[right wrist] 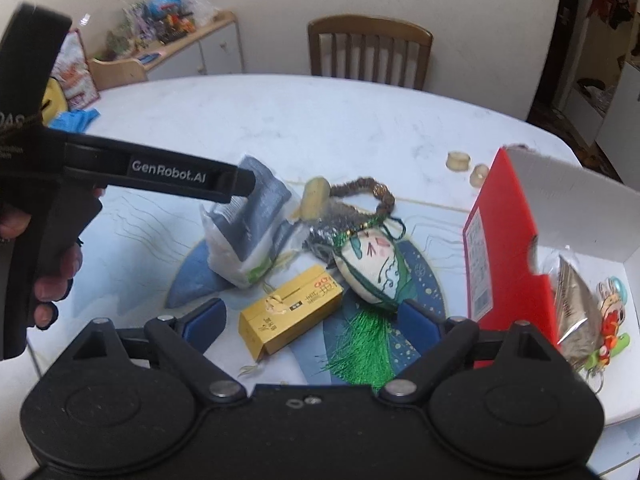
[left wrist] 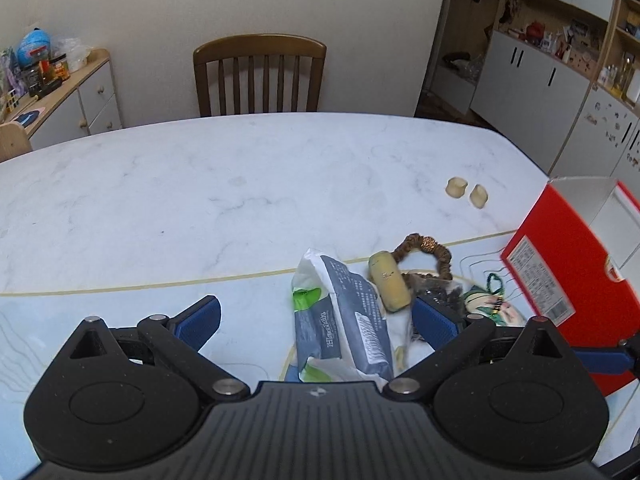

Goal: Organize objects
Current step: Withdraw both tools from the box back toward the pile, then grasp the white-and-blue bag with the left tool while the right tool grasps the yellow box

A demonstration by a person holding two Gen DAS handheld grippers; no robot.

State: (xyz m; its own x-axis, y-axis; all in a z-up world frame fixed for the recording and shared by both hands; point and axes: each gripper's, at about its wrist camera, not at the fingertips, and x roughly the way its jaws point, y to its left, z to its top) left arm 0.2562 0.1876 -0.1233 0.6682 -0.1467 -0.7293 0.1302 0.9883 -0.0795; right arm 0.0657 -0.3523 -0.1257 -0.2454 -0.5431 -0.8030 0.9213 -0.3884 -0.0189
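A loose heap of small things lies near the front of the white marble-look worktop [left wrist: 200,184], partly on a blue patterned mat [right wrist: 416,280]. The largest is a soft plastic pack [left wrist: 344,320], grey-blue with white print and a barcode, white and green at its ends, lying lengthwise toward the left camera; in the right view it sits propped and crumpled, left of the rest. Just beside its far end is a pale yellow cylinder [left wrist: 389,282], on its side and touching a brown beaded scrunchie [left wrist: 426,250] that loops behind it. Under the loop lies a dark glittery bundle [right wrist: 320,236], too blurred to name. In front of that rests a stuffed sachet [right wrist: 374,272], white cloth painted with a face, edged in green cord, with a bright green tassel [right wrist: 356,352] fanning toward the camera. A gold box [right wrist: 290,314] with red characters lies flat between the pack and the sachet, near both. Two small cream pieces [left wrist: 467,191] sit apart from the heap, farther back. To the right stands an open red carton [right wrist: 508,248] with a white inside, holding a silvery packet [right wrist: 576,312] and colourful trinkets [right wrist: 610,320]. The left claw [left wrist: 316,322] hangs over the pack with its blue fingers [left wrist: 200,322] spread wide to either side, pressing nothing. The right claw [right wrist: 310,322] is likewise spread wide above the gold box and the tassel, gripping nothing. A hand [right wrist: 52,276] grasps the left tool's handle.
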